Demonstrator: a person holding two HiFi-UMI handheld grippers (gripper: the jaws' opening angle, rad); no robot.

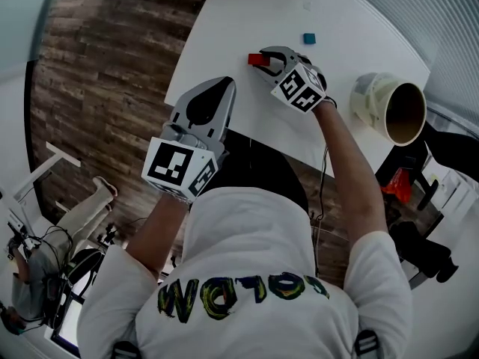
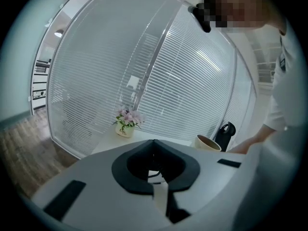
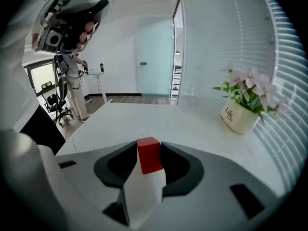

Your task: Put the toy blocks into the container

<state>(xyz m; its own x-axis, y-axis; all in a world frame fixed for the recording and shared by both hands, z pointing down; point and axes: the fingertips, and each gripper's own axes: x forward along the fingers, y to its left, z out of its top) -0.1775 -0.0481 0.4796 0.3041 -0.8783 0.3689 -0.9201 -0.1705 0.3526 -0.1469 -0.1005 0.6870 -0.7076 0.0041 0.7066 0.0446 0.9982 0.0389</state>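
A red block sits between the jaws of my right gripper on the white table. In the right gripper view the block fills the gap and both pads rest against its sides, so my right gripper is shut on it. My left gripper hovers at the table's near edge, left of the right one; its tips meet with nothing between them. A blue block lies farther back on the table. The container, a tan paper cup, stands tilted at the table's right corner, also in the left gripper view.
A white flowerpot with pink flowers stands by the window blinds, seen too in the left gripper view. Dark wood floor lies left of the table. A black object stands beside the cup. Another person stands at a desk far off.
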